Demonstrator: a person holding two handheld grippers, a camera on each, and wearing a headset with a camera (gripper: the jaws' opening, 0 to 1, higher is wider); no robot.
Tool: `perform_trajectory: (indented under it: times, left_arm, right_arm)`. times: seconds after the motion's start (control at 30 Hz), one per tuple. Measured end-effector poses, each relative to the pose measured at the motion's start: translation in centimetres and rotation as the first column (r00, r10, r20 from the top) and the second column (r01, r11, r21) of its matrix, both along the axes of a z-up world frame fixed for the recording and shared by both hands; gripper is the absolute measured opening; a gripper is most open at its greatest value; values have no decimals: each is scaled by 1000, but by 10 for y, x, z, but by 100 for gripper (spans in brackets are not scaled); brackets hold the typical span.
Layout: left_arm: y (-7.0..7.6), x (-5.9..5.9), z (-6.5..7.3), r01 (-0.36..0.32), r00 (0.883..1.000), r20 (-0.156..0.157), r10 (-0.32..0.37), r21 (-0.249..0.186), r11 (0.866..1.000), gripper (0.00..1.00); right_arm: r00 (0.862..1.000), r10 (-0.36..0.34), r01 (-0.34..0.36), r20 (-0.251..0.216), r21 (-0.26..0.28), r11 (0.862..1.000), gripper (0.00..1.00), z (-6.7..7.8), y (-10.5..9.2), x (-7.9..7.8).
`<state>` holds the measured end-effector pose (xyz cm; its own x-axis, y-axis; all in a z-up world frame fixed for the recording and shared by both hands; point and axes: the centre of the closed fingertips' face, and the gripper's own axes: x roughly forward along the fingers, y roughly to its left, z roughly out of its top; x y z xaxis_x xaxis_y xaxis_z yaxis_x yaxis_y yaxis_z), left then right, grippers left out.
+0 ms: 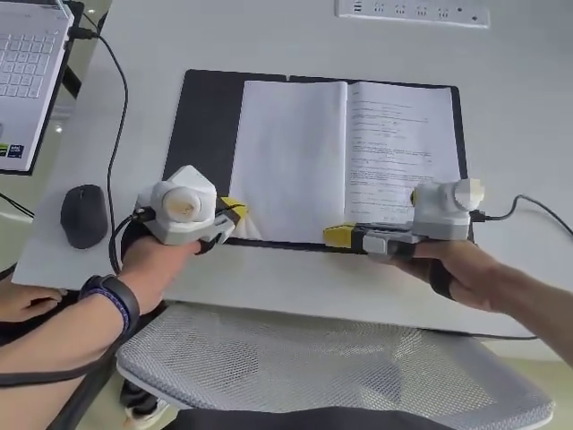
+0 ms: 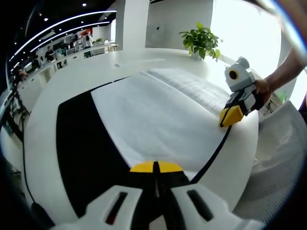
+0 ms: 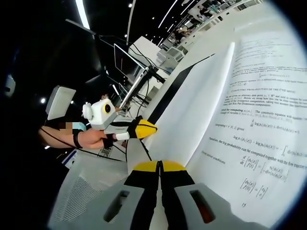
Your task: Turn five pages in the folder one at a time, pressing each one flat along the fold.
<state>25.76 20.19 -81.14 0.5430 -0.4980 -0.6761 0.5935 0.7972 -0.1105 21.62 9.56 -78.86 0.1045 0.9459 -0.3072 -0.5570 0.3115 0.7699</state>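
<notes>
Jaws closed together, empty: left gripper [image 1: 235, 212] at the open folder's [image 1: 201, 125] seven o'clock, right gripper [image 1: 339, 236] at six, under the fold. Seemingly between turns; next, the printed page [image 1: 403, 134] at three o'clock needs its edge pinched and lifted.

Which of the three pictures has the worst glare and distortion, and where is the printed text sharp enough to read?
Left gripper view: the area above the right tongs is blown out white, and the fisheye bends the folder strongly. Right gripper view: printed page sharp and readable, background dark. Head view: even soft light, print too small to read.
</notes>
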Motion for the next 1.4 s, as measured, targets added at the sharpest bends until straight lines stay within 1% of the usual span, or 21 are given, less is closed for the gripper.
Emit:
perform_trajectory:
  times: [0.1, 0.17, 0.23, 0.3, 0.33, 0.4, 0.47, 0.6, 0.67, 0.7, 0.77, 0.87, 0.9, 0.97, 1.03, 1.07, 1.13, 1.17, 1.2, 1.27, 1.4]
  left_arm:
    - [-2, -1, 1, 6, 1000, -21, -6, -2, 1000, 1]
    - [-5, -4, 1, 26, 999, -22, -26, 17, 1000, 4]
    - [-7, -6, 2, 38, 999, -39, -37, 29, 999, 10]
    - [-11, -6, 5, 43, 998, -44, -42, 24, 999, 17]
    - [-13, -6, 8, 44, 998, -46, -43, 16, 999, 18]
    - [-13, -5, 10, 38, 998, -41, -38, 15, 999, 20]
    - [-15, -4, 14, 35, 999, -40, -35, 1, 999, 23]
    - [-18, -4, 22, 51, 998, -26, -50, 2, 999, 28]
    - [-18, -5, 25, 68, 997, -22, -68, 12, 998, 30]
    - [-18, -5, 27, 74, 997, -20, -74, 20, 997, 31]
    - [-17, -4, 33, 70, 998, -10, -70, 11, 998, 32]
    - [-16, -4, 39, 66, 998, -3, -66, 7, 998, 35]
    - [-15, -3, 41, 66, 998, 1, -66, 3, 998, 35]
    - [-12, -2, 42, 63, 998, 8, -63, 0, 998, 37]
    - [-12, -3, 48, 63, 998, 18, -62, -8, 998, 38]
    - [-12, -3, 49, 63, 998, 20, -63, -8, 998, 38]
    - [-12, -4, 54, 65, 998, 26, -65, -6, 998, 38]
    - [-12, -4, 57, 66, 997, 27, -66, -5, 998, 39]
    - [-12, -5, 59, 66, 997, 29, -66, -6, 998, 41]
    - [-12, -5, 65, 70, 997, 35, -69, -8, 998, 43]
    - [-10, -5, 74, 58, 997, 49, -58, -14, 998, 45]
  right_arm:
    - [1000, -21, 21, 8, -1, 1000, 0, 4, -3, 3]
    - [999, -43, 43, 11, 10, 999, 0, 9, -5, 8]
    - [998, -62, 62, 19, 13, 998, 4, 15, -9, 12]
    - [997, -74, 73, 35, 19, 997, 5, 21, -12, 16]
    - [996, -77, 76, 41, 17, 997, 5, 23, -13, 17]
    - [995, -82, 82, 54, 12, 997, 6, 25, -17, 19]
    - [993, -97, 97, 69, 5, 995, 10, 29, -22, 23]
    - [987, -125, 126, 100, -7, 992, 13, 36, -32, 28]
    - [983, -139, 143, 122, -25, 989, 16, 38, -38, 31]
    - [979, -149, 155, 137, -34, 987, 17, 39, -41, 33]
    - [970, -171, 182, 174, -50, 982, 19, 42, -49, 38]
    - [960, -197, 215, 199, -70, 974, 23, 46, -60, 43]
    - [953, -216, 238, 213, -82, 968, 25, 47, -66, 46]
    - [943, -224, 256, 246, -105, 961, 28, 50, -75, 48]
    - [933, -245, 283, 264, -118, 952, 29, 53, -84, 50]
    - [930, -252, 291, 266, -119, 949, 29, 54, -88, 50]
    - [919, -276, 319, 281, -121, 940, 31, 59, -97, 51]
    - [917, -278, 323, 284, -123, 938, 34, 59, -99, 51]
    - [911, -283, 332, 299, -127, 935, 36, 62, -104, 50]
    - [904, -285, 341, 319, -136, 930, 40, 66, -112, 49]
    - [886, -306, 375, 348, -151, 915, 42, 72, -129, 50]
